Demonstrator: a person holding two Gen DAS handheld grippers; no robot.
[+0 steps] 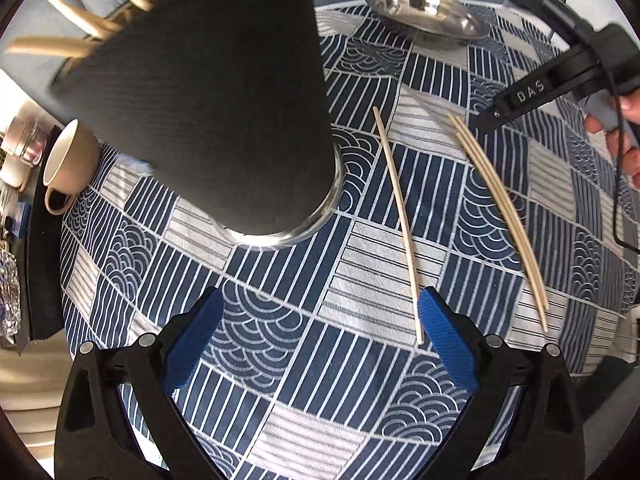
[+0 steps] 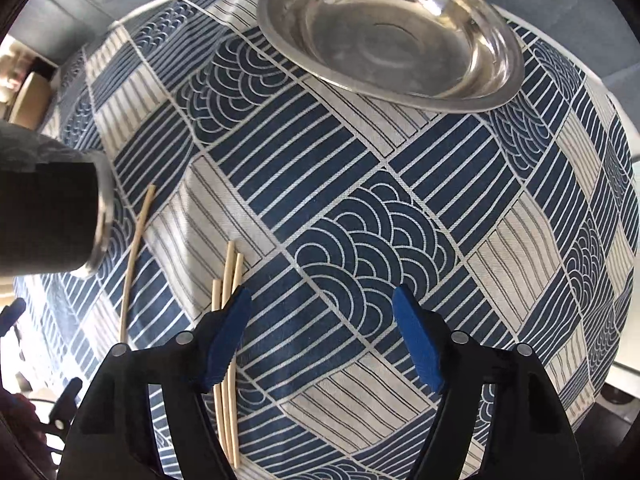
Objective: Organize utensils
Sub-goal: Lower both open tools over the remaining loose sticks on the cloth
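On patterned cloth (image 2: 360,200), thin wooden chopsticks (image 2: 228,276), round steel dish (image 2: 392,36) (shiny)

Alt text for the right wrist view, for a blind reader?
The right gripper, open and empty, hovers over a blue patterned tablecloth, three chopsticks under its left finger. A steel plate sits beyond; a black holder at left.

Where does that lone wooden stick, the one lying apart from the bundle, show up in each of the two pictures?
Left wrist view: the single stick runs down the middle right, ending beside the right blue pad of the claw.
Right wrist view: the same stick lies at the left, just right of the black cup.
Shared landmark: the steel dish at the top of both.
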